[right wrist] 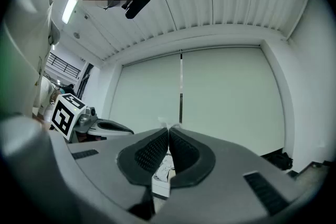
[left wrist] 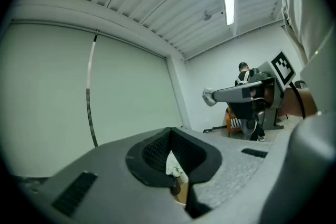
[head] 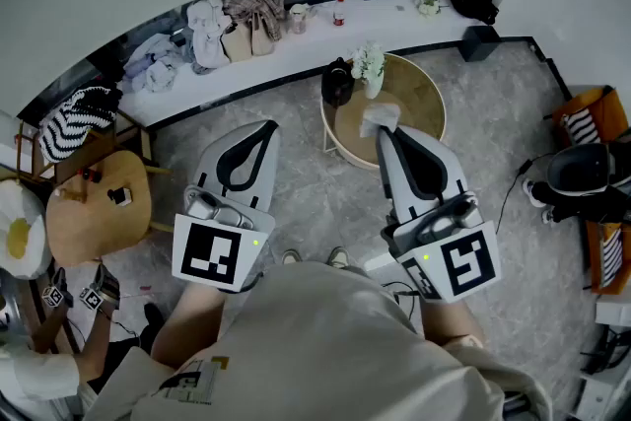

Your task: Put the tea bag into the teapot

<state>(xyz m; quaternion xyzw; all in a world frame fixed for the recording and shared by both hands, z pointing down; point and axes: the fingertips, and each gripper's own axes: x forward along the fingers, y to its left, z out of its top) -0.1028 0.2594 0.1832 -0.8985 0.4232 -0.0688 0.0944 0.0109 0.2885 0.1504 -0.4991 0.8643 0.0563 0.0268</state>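
Note:
A black teapot [head: 337, 84] stands at the left rim of a round wooden table [head: 424, 104], beside a vase of white flowers [head: 370, 66]. My right gripper [head: 383, 131] hovers over the table's near part, just right of the teapot, shut on a white tea bag [head: 379, 118]. The bag's edge pokes out past the closed tips [right wrist: 169, 126], and it shows as a white tuft [left wrist: 209, 96] in the left gripper view. My left gripper [head: 268, 127] hangs over the floor to the left of the table. Its jaws meet at the tips with nothing between them [left wrist: 169, 131].
A low ledge [head: 296, 44] along the wall carries bags, clothes and bottles. A wooden chair [head: 99, 207] and a seated person stand at the left. Orange and black gear [head: 582, 168] sits on the floor at the right, with cables nearby.

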